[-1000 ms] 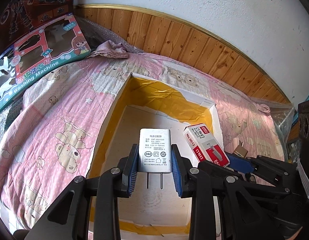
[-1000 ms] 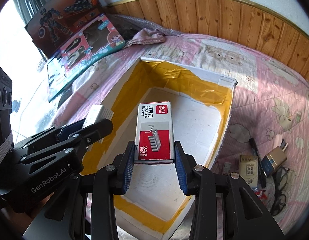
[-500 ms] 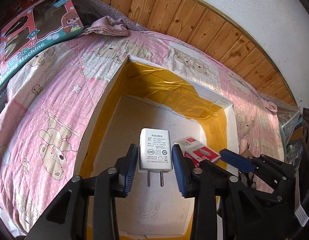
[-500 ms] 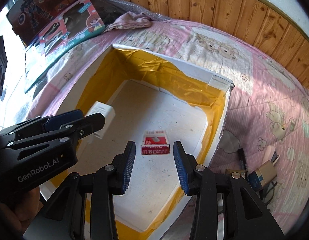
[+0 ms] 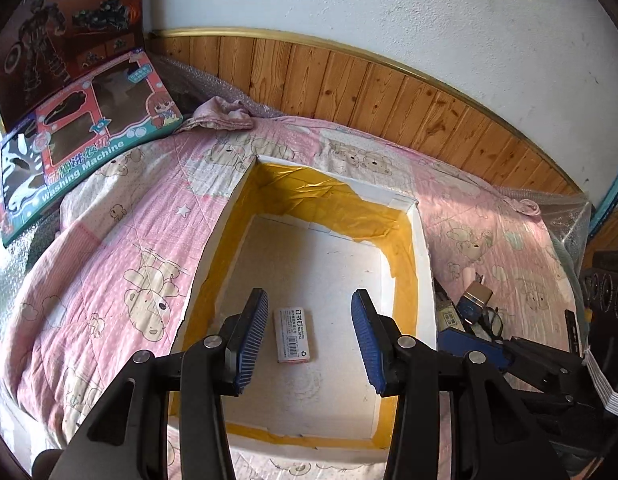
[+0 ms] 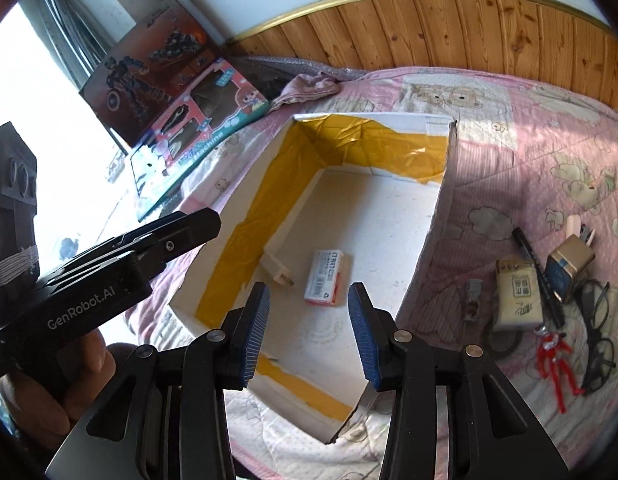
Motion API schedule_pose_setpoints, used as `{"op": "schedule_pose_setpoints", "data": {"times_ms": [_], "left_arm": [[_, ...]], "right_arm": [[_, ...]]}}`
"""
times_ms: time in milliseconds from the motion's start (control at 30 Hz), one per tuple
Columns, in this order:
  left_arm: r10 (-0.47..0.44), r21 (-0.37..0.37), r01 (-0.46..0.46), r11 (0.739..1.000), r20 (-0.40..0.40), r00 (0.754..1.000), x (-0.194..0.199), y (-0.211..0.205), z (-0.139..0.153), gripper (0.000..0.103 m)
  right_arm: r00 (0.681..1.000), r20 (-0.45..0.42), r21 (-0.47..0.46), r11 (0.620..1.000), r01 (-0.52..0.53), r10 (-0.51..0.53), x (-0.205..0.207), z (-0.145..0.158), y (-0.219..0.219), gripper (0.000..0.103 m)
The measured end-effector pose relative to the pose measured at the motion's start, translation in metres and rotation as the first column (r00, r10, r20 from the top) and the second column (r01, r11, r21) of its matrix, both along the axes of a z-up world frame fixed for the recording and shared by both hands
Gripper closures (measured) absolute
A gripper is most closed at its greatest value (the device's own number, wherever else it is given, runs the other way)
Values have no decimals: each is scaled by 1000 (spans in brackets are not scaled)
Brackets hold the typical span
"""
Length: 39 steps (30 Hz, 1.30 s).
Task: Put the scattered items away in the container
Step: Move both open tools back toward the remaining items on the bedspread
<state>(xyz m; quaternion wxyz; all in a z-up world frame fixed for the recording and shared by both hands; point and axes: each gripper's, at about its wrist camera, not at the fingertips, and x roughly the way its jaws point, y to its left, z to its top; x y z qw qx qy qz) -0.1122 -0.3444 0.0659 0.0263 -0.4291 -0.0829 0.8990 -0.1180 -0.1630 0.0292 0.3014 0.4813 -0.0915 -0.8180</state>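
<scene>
Two things lie on the floor of the white box [image 6: 449, 148]: the staple box [image 6: 327, 278] near the middle, and the white charger [image 6: 275, 270] just beside it against the yellow-taped left wall, prongs toward the staple box. We hold our left gripper [image 5: 309, 332] above the box's near half with its jaws spread wide and nothing between them; the staple box [image 5: 293, 335] shows in the gap far below. Our right gripper [image 6: 309, 330] hangs over the near edge, jaws likewise wide and bare. Most of the box floor is open, especially toward the far wall and the right wall. On the pink quilt [image 6: 529, 140], just outside the box's right edge, the remaining clutter lies bunched: a cream card pack [image 6: 517, 300], spectacles [image 6: 599, 336], a red figure [image 6: 555, 364] and a brown cube [image 6: 571, 258].
</scene>
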Motion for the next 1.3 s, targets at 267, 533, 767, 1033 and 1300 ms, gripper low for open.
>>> {"op": "schedule_pose_setpoints", "data": {"times_ms": [267, 533, 767, 1033, 1300], "left_arm": [[-110, -41, 109, 993, -18, 994, 53, 46, 6, 52], [-196, -35, 196, 980, 1, 981, 80, 101, -2, 49], [-279, -32, 280, 959, 35, 960, 80, 153, -15, 48], [-314, -3, 316, 949, 92, 945, 54, 190, -38, 46], [-275, 90, 263, 961, 178, 945, -2, 207, -77, 40]], "right_arm": [[997, -1, -98, 992, 77, -78, 49, 1, 56, 59], [982, 32, -109, 976, 188, -185, 79, -22, 123, 58], [962, 54, -77, 960, 270, -266, 80, -42, 174, 57], [962, 62, 41, 964, 264, -266, 53, -63, 203, 57], [986, 57, 208, 968, 143, -158, 12, -91, 204, 57]]}}
